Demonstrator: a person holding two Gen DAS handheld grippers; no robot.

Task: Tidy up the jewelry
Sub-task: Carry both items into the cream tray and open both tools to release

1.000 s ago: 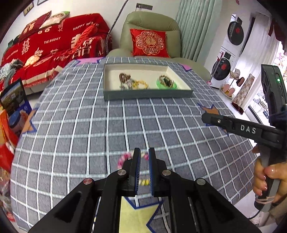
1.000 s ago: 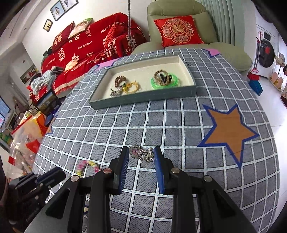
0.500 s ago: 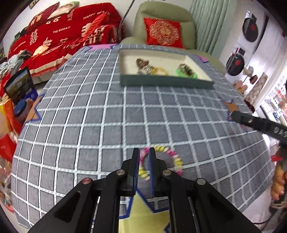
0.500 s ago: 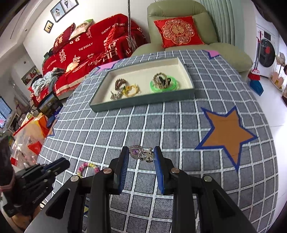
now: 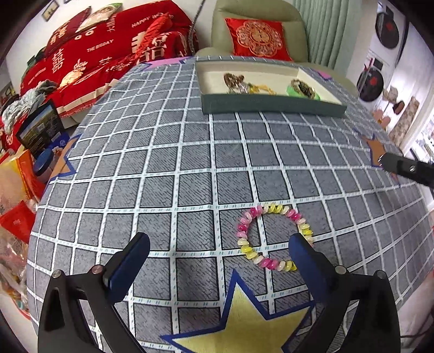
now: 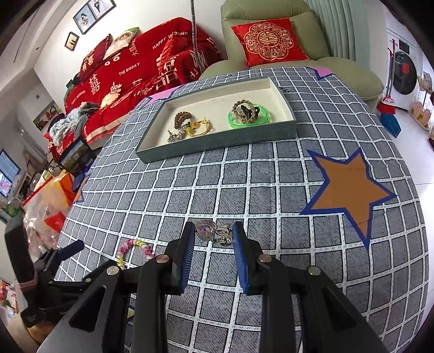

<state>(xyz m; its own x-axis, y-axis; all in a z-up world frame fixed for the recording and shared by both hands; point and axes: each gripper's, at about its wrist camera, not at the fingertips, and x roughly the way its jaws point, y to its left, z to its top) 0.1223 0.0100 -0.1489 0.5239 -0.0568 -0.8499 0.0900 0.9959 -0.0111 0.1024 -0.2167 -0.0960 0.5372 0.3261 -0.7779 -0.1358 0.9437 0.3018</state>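
Looked over a table under a grey checked tablecloth (image 5: 162,152), patched with a yellow star (image 5: 244,320) at the near edge and an orange star (image 6: 350,187) to the right. Read "HAPPY WEDDING" and "THE BIGDAY" in white on the red sofa cover (image 6: 130,68) behind, among large Chinese characters; made out a gold double-happiness character on the red cushion (image 6: 268,40) in the pale green armchair (image 6: 271,16). Found no legible brand on either tool in these views. Saw a grey-walled tray (image 6: 217,141) at the far side of the cloth, with a green bangle (image 6: 249,119) and several other pieces inside (too tangled to name one by one). Caught the left gripper (image 5: 219,240) with jaws opening, spread wide and low over the cloth. Noted the pink, yellow and white beaded bracelet (image 5: 245,222) lying flat just beyond the yellow star, between those fingers and close to the right-hand one, pressed by neither pad. Found the right gripper (image 6: 213,230) closed partway, clamped on a silver heart charm (image 6: 204,229) at its fingertips, well short of the tray.
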